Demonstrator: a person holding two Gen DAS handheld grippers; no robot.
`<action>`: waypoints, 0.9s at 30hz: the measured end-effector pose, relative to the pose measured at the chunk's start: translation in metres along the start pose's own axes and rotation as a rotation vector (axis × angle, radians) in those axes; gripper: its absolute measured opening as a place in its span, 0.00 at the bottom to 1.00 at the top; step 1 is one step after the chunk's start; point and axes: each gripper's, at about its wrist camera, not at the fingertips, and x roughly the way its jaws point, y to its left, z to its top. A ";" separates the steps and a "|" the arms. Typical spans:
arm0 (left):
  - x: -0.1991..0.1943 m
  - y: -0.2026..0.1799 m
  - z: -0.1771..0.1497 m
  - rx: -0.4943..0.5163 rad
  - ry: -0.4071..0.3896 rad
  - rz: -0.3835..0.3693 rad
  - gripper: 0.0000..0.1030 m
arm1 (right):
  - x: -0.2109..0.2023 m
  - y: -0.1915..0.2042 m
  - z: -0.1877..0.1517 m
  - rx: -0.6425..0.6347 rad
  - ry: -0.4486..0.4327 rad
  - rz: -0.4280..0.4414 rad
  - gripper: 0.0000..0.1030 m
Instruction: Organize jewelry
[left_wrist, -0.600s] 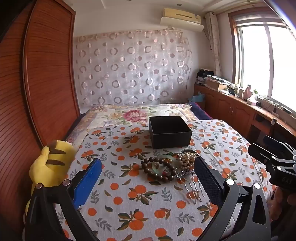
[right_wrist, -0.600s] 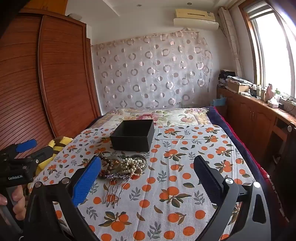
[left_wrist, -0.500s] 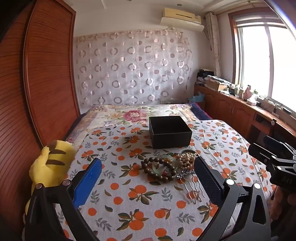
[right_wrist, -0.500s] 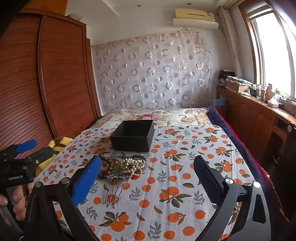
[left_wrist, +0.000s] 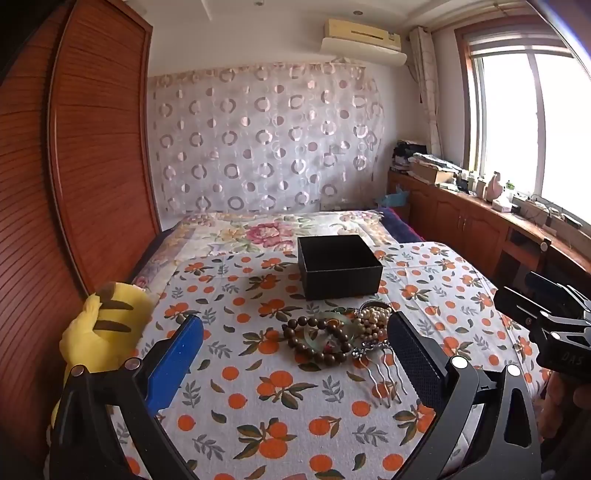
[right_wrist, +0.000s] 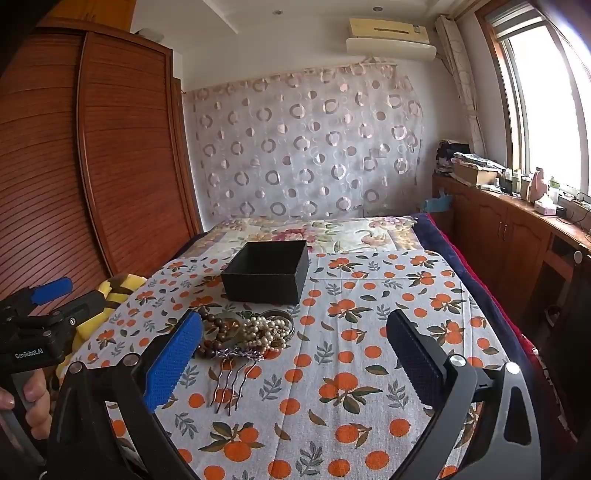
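— What can't you make out from here?

— The heap of jewelry is a tangle: brown beads looped over something green, pearls piled against a metal bangle. Where one piece ends I can't tell. The yellow plush toy at the left edge of the bed is half hidden behind the left gripper.

— And the room to move?

— The left gripper hangs low in front of the heap, fingers spread wide, nothing between them. The orange-print cloth lies bare to the right of the heap, out to the bed's right edge. The right gripper hovers over that stretch, also spread wide and holding nothing; a hair comb lies just before its blue finger.

— The box?

— The black box sits just behind the heap, lid off. Its inside is too dark to see.
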 end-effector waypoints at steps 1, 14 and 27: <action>0.000 0.000 0.000 0.000 0.000 0.000 0.94 | 0.000 0.000 0.000 0.000 -0.001 0.000 0.98; -0.002 0.000 0.002 0.001 -0.004 0.000 0.94 | -0.001 0.001 0.001 0.000 -0.003 0.001 0.98; -0.003 0.000 0.002 0.001 -0.007 0.001 0.94 | -0.003 0.002 0.003 -0.003 -0.005 0.003 0.98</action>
